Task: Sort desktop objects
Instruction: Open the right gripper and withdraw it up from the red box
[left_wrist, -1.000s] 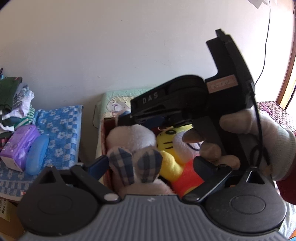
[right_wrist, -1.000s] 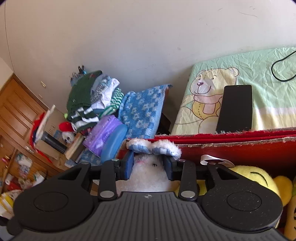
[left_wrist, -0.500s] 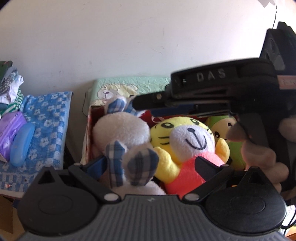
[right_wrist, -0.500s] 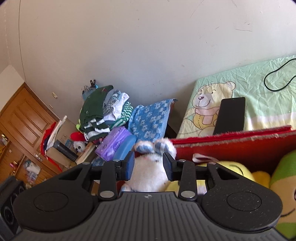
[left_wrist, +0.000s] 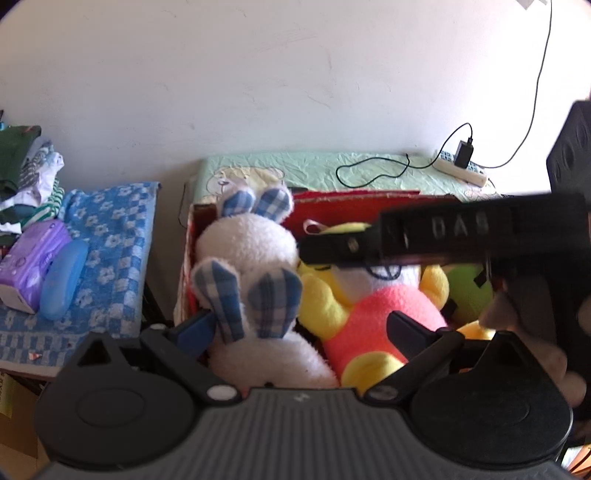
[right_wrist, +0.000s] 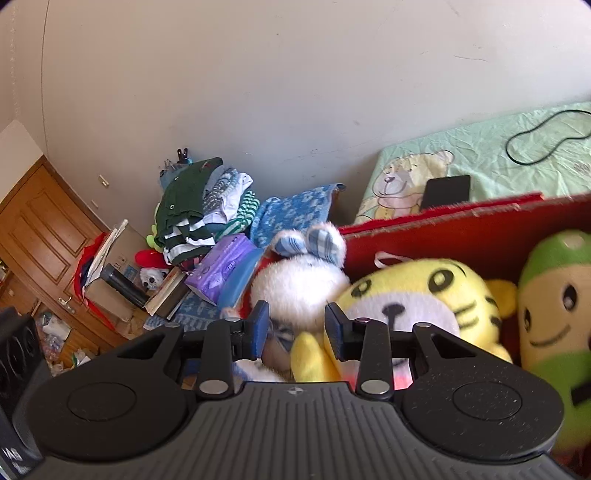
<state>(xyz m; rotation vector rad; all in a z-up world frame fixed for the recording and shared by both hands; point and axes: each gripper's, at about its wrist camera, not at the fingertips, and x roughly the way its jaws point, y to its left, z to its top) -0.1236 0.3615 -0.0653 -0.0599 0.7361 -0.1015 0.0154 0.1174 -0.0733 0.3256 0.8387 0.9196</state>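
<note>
The white plush rabbit (left_wrist: 251, 258) with blue checked ears is seen lying inside the red box (left_wrist: 354, 206), pressed against the box's left wall, with the yellow tiger plush (left_wrist: 373, 306) touching it on the other side and a green plush (right_wrist: 554, 302) packed in beyond that. The box is shown tightly filled, little open room being left between the toys. The left gripper (left_wrist: 295, 328) is held spread wide just over the rabbit and tiger, nothing being pinched. The right gripper (right_wrist: 295, 328) is parted too, poised above the rabbit with nothing gripped. Outside the left wall, a blue flowered towel (left_wrist: 110, 236) is seen, well apart.
</note>
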